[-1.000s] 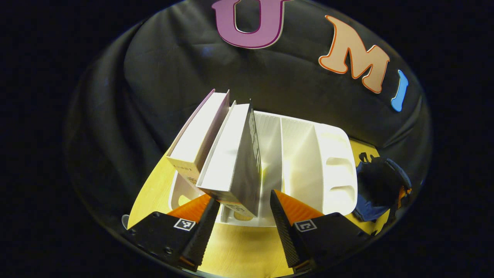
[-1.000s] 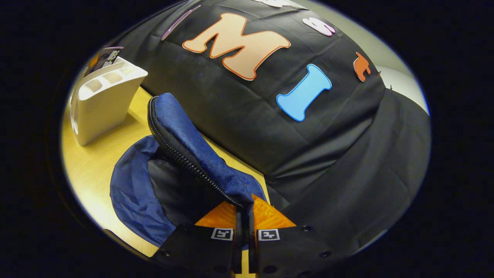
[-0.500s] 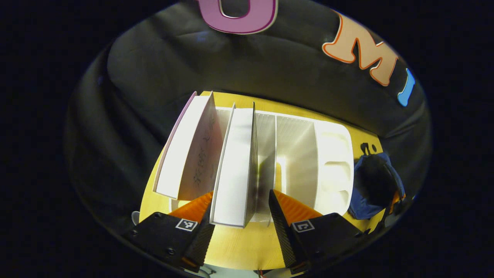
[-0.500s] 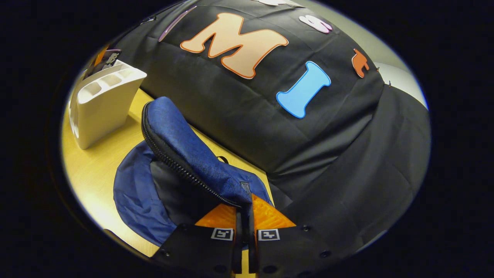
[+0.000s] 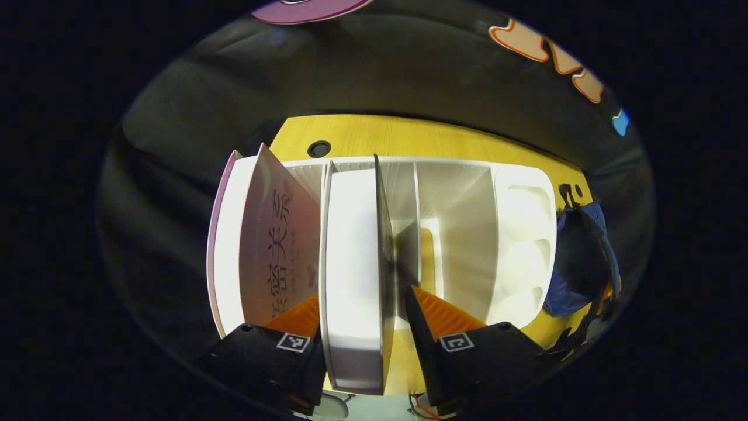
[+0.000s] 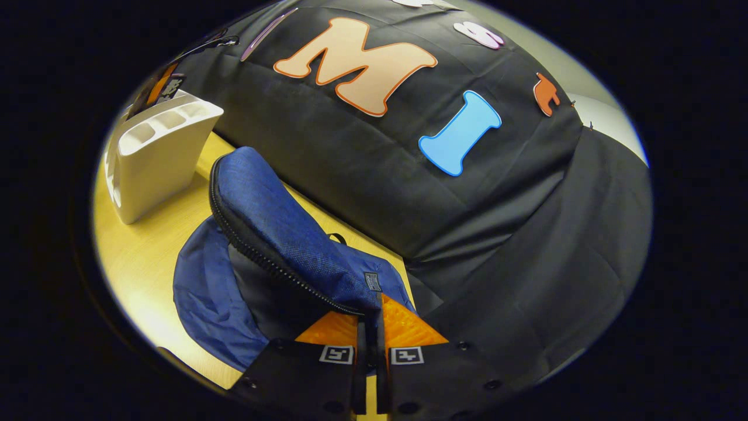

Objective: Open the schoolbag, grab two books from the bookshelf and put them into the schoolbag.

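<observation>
The white bookshelf (image 5: 520, 234) stands on the yellow table and holds two books in its left slots. My left gripper (image 5: 363, 295) is open and straddles the dark-covered book (image 5: 350, 263) from above. One finger sits by its page side; a narrow gap remains at the cover side. A pink book (image 5: 274, 234) leans just left of it. The blue schoolbag (image 5: 575, 257) lies right of the shelf. In the right gripper view, my right gripper (image 6: 369, 310) is shut on the schoolbag flap (image 6: 274, 228) and holds it up, baring the dark inside (image 6: 263, 292).
The bookshelf (image 6: 158, 152) stands left of the bag, with book tops (image 6: 166, 88) sticking out. The two right slots (image 5: 456, 222) of the shelf hold nothing. The table (image 5: 409, 137) has a round cable hole (image 5: 319, 148) behind the shelf. The booth's black cloth hangs close behind.
The left gripper has come closer over the shelf and tilted to look down, so the dark-covered book now reaches deeper between its fingers. The right gripper stays shut on the flap, barely moved.
</observation>
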`<state>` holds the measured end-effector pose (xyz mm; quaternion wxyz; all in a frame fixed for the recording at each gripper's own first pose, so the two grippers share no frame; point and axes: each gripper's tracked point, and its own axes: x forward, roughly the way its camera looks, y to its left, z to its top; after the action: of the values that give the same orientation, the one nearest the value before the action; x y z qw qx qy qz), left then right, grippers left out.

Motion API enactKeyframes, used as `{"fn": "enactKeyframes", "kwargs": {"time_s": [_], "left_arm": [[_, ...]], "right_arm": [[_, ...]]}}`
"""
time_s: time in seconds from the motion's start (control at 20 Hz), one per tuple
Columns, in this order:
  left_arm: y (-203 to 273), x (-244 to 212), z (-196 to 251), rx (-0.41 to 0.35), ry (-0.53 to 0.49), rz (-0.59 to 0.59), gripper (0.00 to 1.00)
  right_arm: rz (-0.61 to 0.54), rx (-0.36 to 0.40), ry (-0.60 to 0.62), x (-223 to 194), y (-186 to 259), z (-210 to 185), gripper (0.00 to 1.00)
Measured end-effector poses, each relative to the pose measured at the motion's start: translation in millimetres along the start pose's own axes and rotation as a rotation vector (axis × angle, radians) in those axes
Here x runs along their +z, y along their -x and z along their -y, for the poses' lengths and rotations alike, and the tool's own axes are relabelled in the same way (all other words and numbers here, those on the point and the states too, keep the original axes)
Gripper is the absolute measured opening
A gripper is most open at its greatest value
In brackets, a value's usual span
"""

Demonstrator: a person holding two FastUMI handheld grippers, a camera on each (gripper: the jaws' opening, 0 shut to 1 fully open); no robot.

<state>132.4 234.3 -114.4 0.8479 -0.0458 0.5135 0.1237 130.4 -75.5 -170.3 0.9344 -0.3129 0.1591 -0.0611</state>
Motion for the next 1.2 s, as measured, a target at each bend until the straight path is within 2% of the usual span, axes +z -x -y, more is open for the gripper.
{"fn": "enactKeyframes", "kwargs": {"time_s": [0.2,0.4,0.55,0.85,1.15,1.2], "left_arm": [[-8,5,-8,0.023,-0.016,-0.052,0.54],[-18,1,2,-0.028,-0.03,-0.112,0.5],[-23,-2,9,-0.041,-0.034,-0.16,0.41],[-25,-9,10,-0.039,-0.029,-0.213,0.4],[-25,-11,11,0.002,-0.007,-0.228,0.4],[-25,-11,11,0.007,0.0,-0.228,0.4]], "right_arm": [[-0.01,-0.005,0.003,-1,1,2,0.09],[-0.021,-0.012,0.005,-2,2,0,0.09],[-0.026,-0.017,0.007,-2,1,0,0.09],[-0.035,-0.022,0.011,-4,0,-2,0.09],[-0.041,-0.023,0.021,-3,-1,-4,0.09],[-0.042,-0.021,0.023,-3,0,-4,0.07]]}}
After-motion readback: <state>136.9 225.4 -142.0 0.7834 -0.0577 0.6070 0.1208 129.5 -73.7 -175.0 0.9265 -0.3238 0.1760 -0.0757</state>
